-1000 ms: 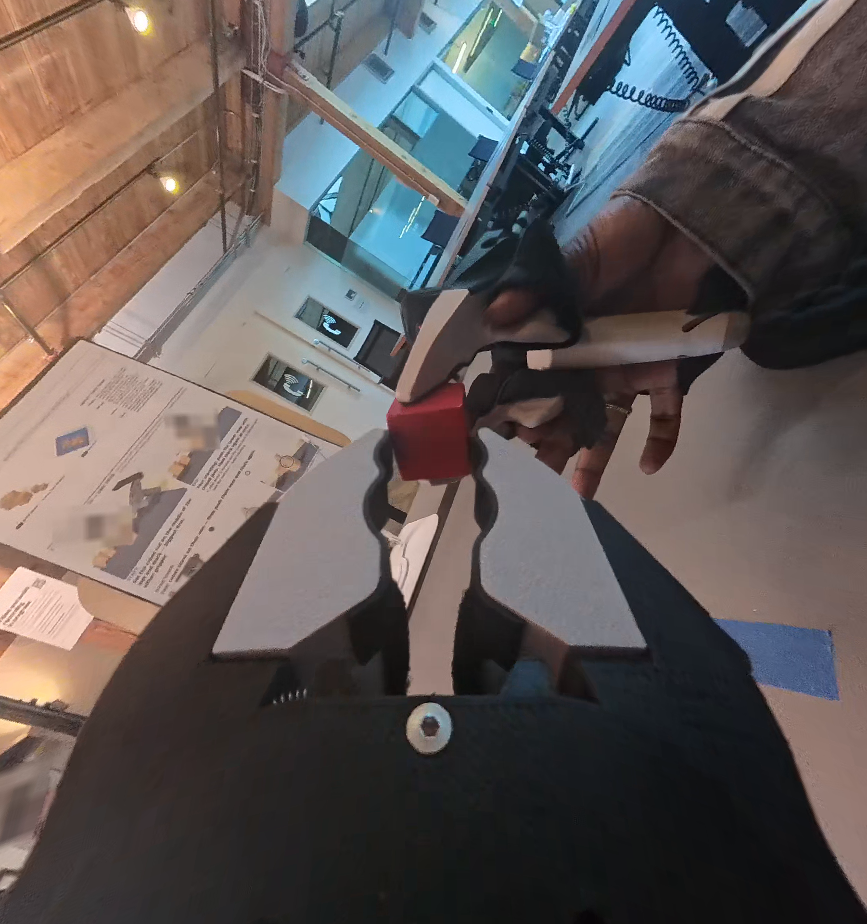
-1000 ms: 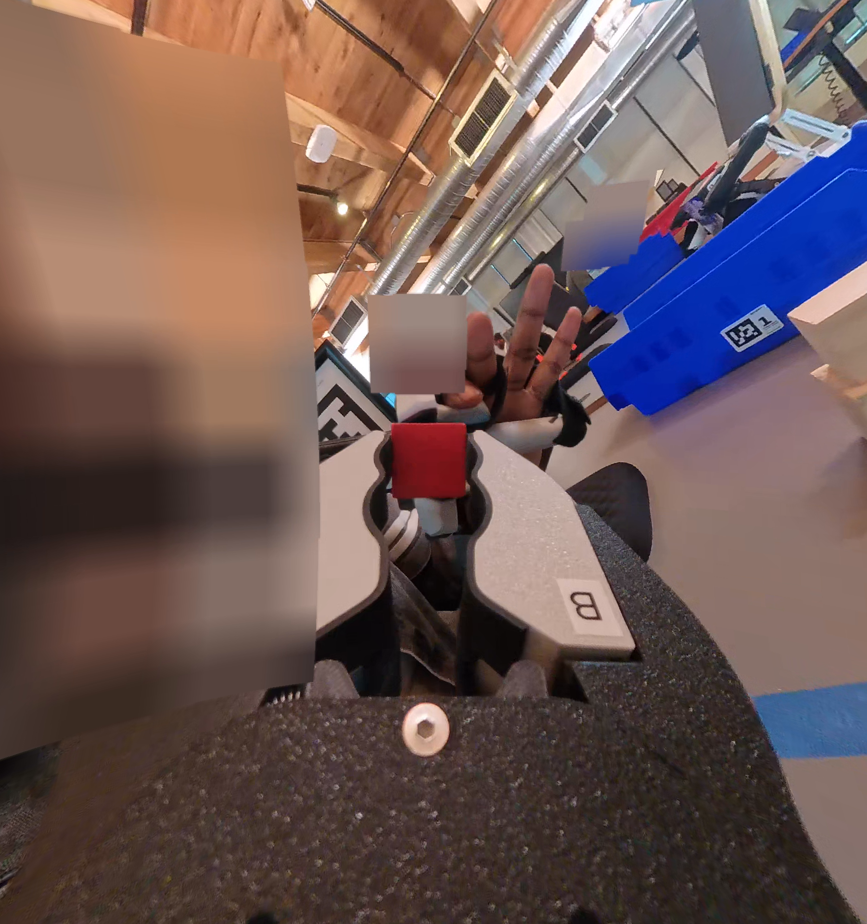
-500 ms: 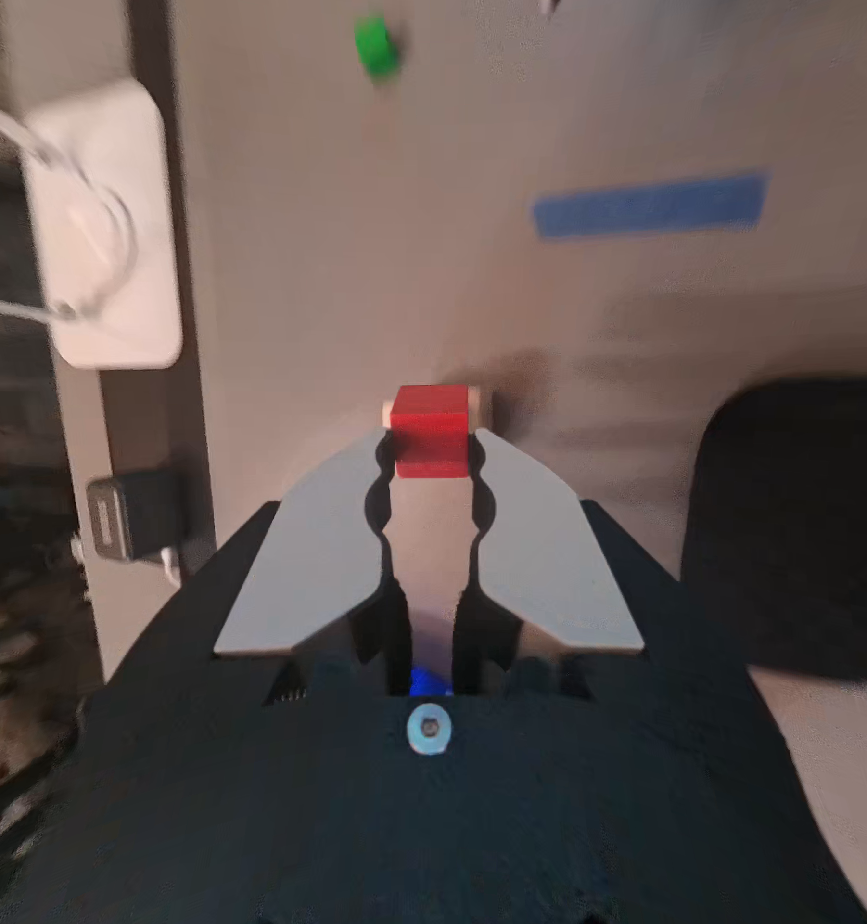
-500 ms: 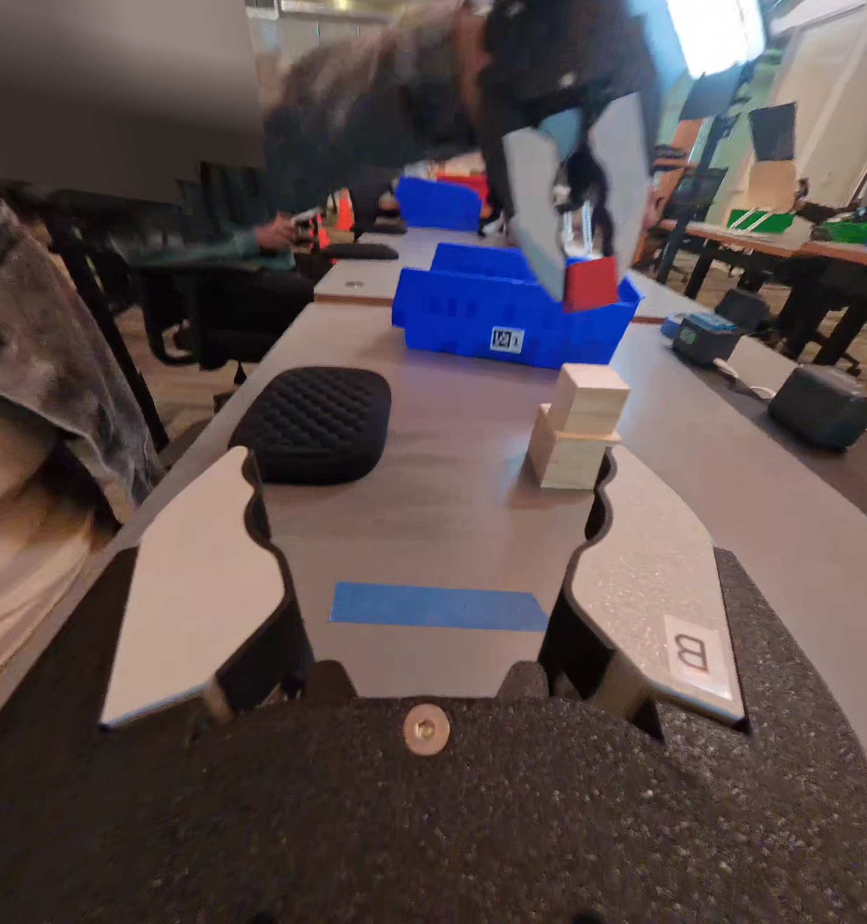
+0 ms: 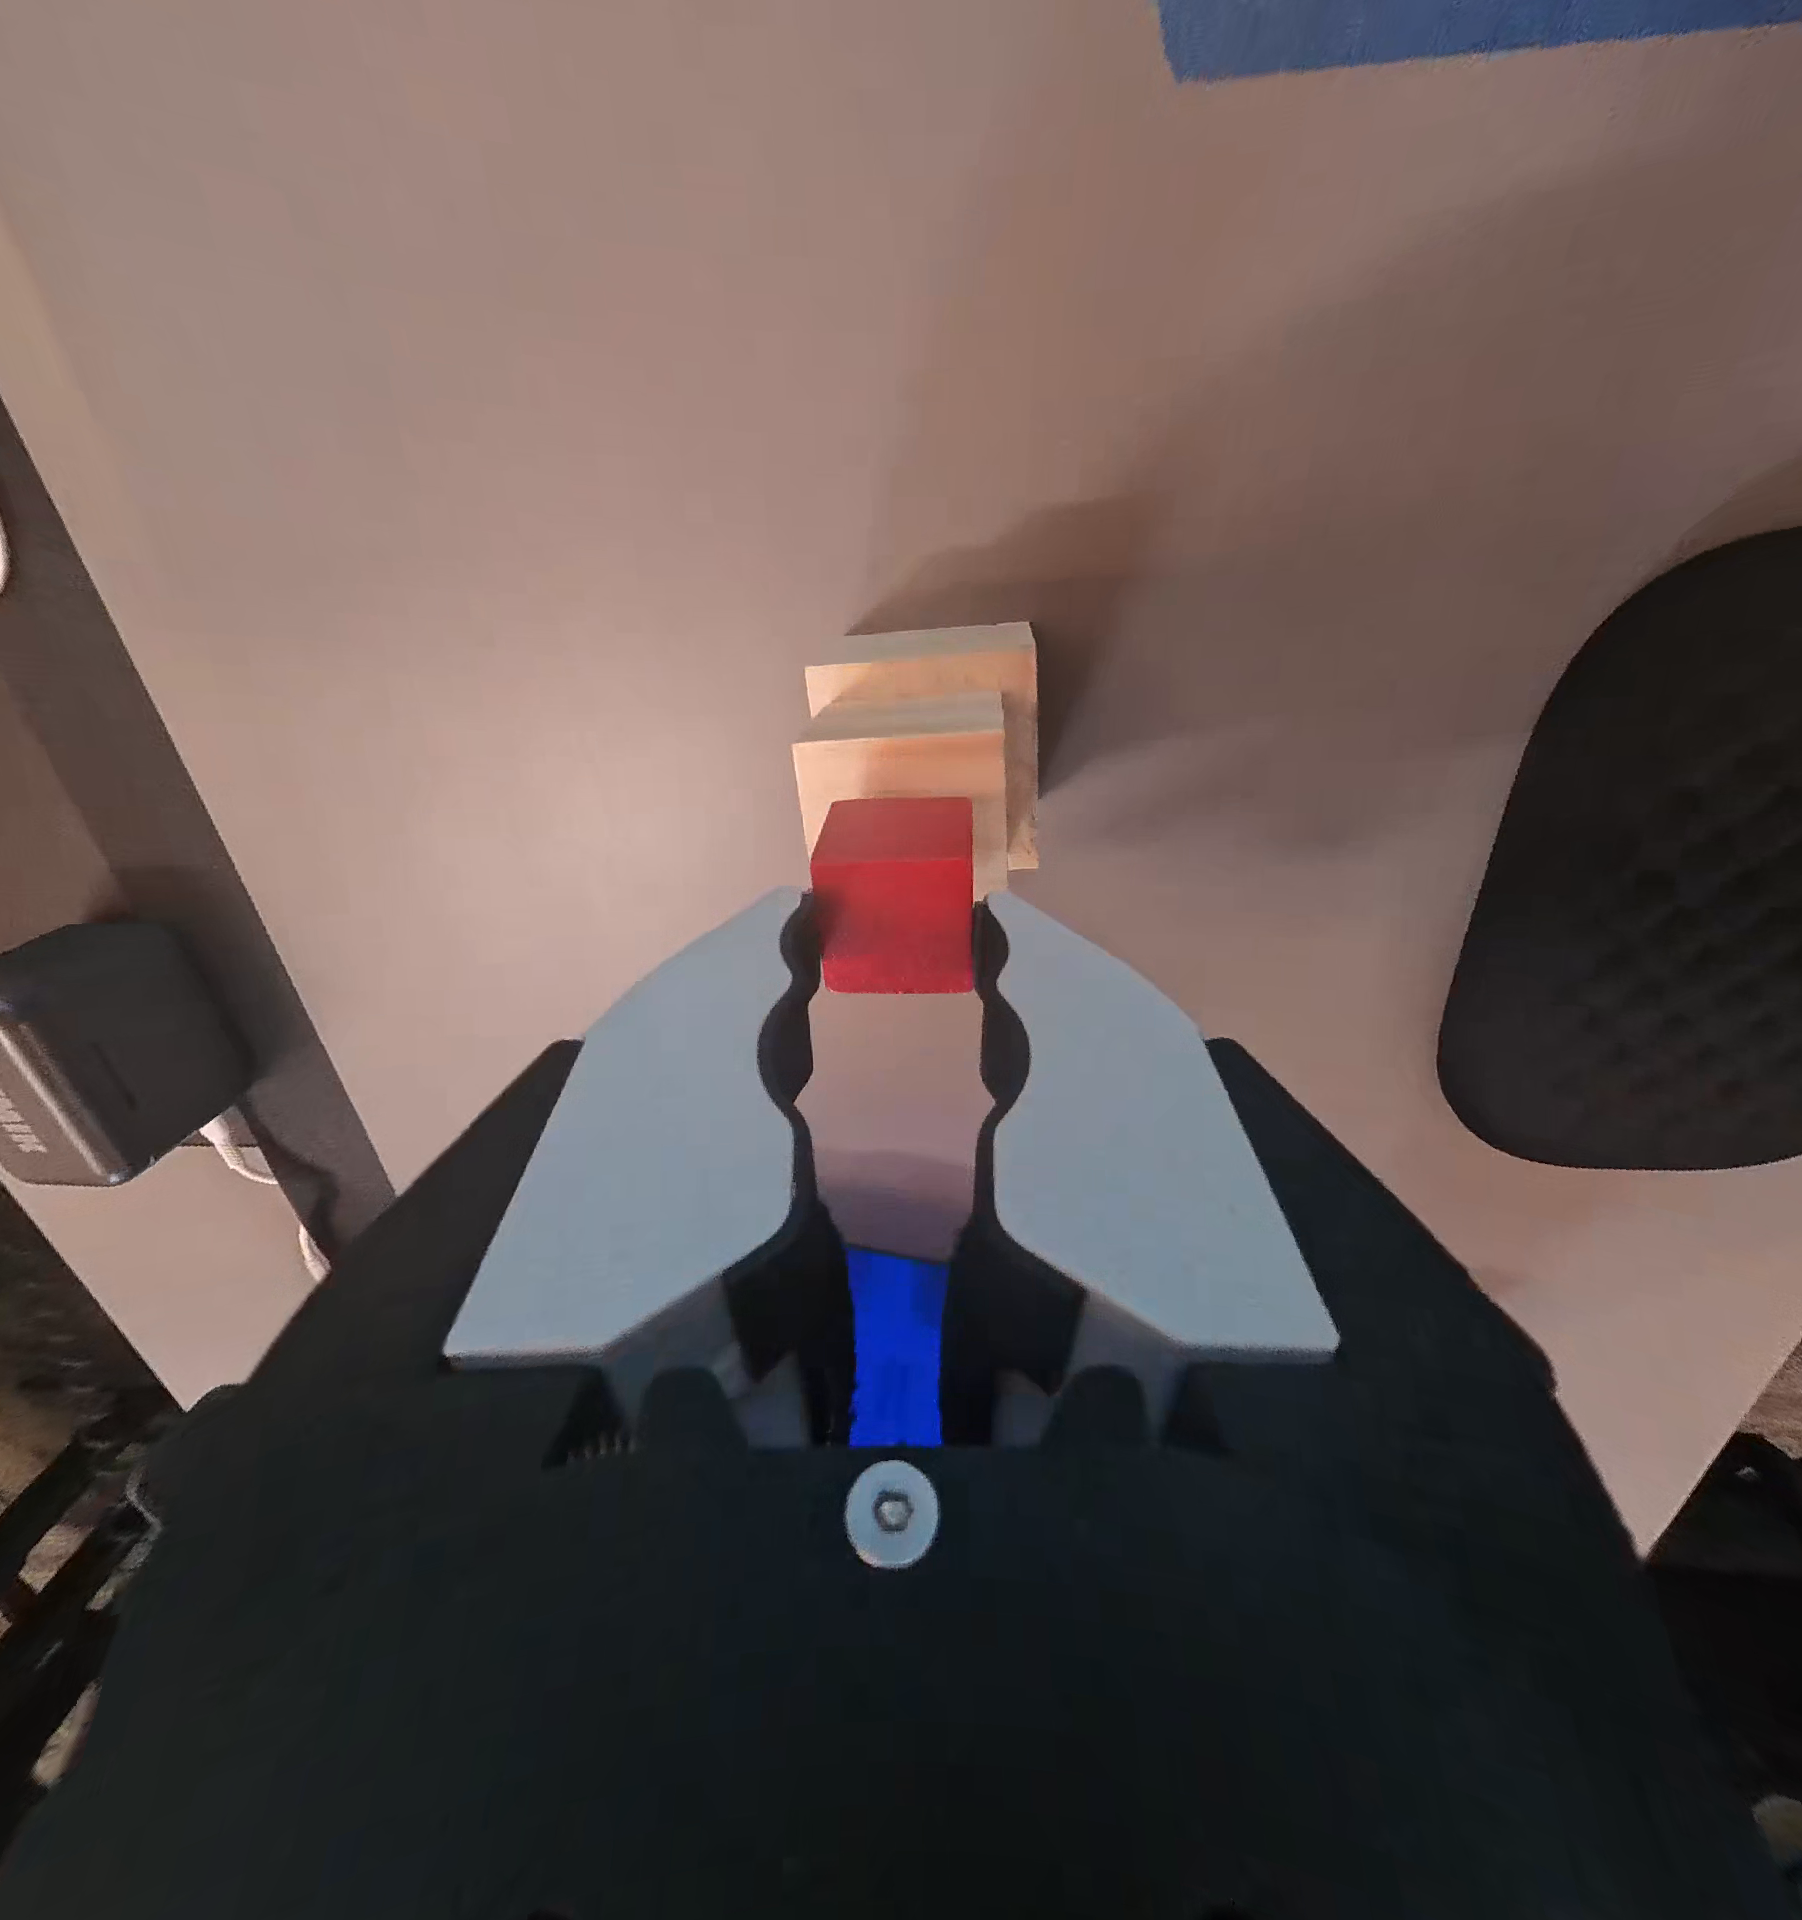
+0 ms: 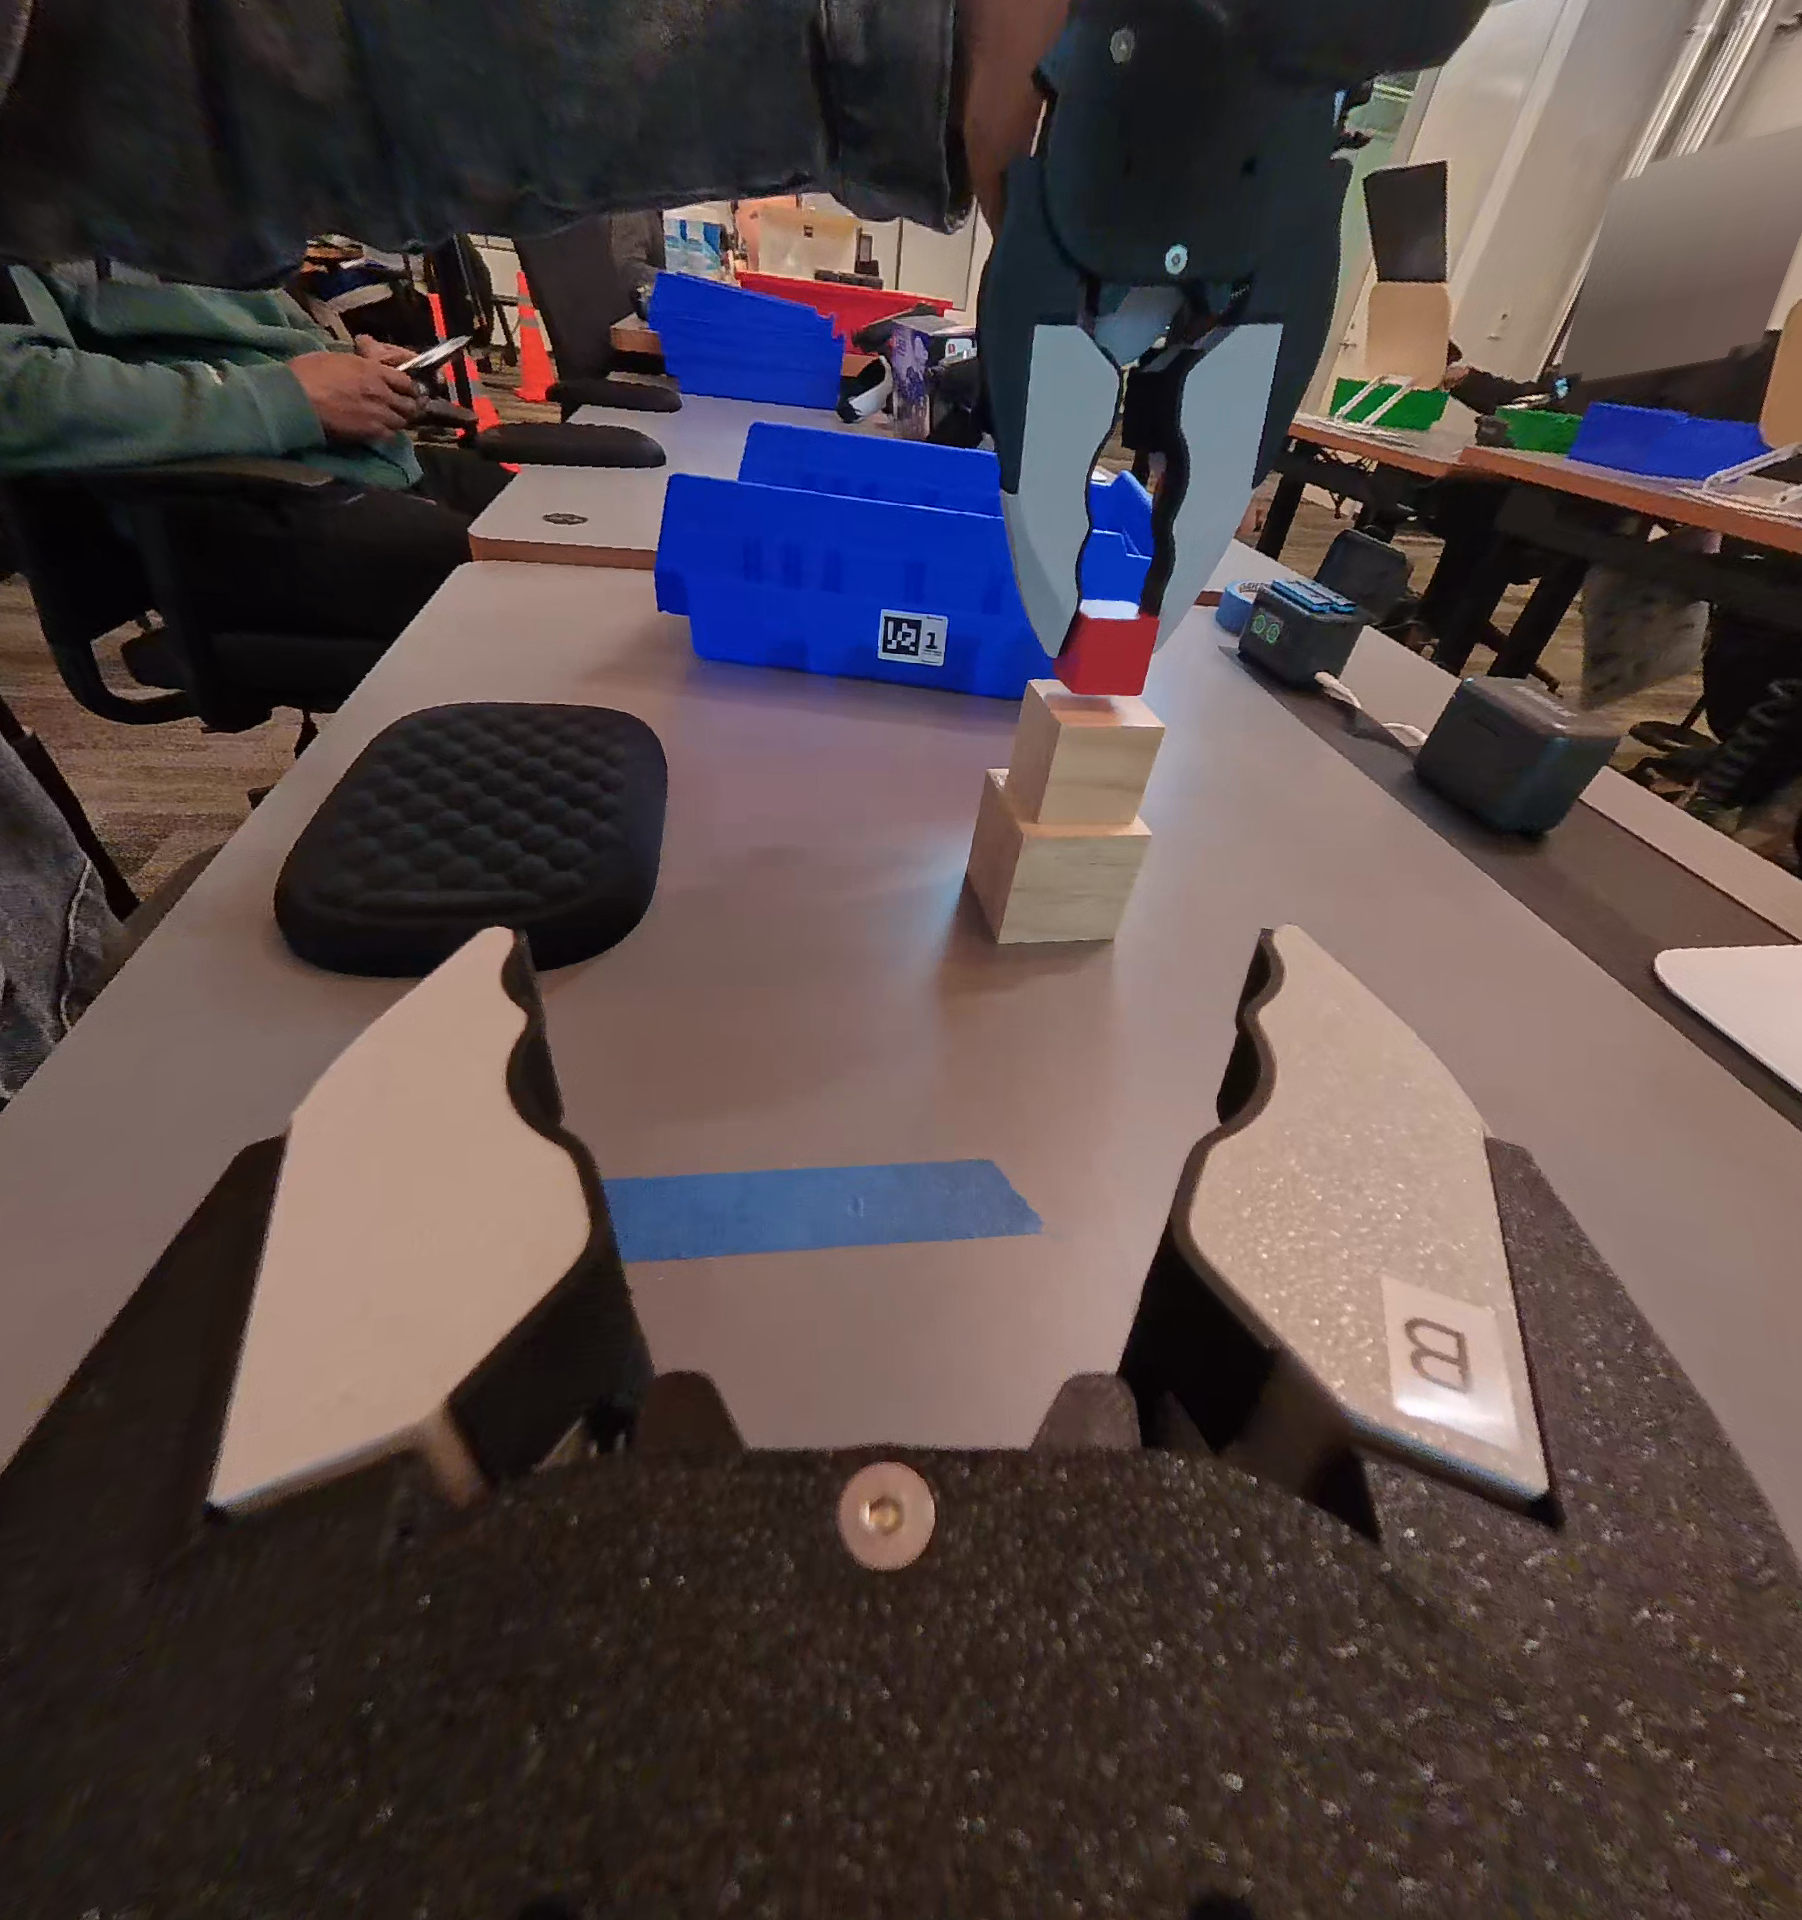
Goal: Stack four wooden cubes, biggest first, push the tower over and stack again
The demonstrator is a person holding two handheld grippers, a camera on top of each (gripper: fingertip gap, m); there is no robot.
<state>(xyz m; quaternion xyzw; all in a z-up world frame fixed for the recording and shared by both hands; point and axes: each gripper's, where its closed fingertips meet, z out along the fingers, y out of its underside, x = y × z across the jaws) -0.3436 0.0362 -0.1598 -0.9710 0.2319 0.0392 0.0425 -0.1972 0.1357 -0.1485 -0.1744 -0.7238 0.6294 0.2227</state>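
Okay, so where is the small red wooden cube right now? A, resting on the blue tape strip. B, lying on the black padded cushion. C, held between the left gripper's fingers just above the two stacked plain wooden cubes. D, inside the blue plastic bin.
C: the small red wooden cube sits clamped in the left gripper, directly over the two stacked plain wooden cubes.

Two plain wooden cubes stand stacked mid-desk, smaller cube (image 6: 1082, 762) upon larger cube (image 6: 1058, 878), corner-offset. Red cube (image 6: 1107, 651) is held level just above them, clamped between the left gripper's fingers (image 6: 1058, 520).
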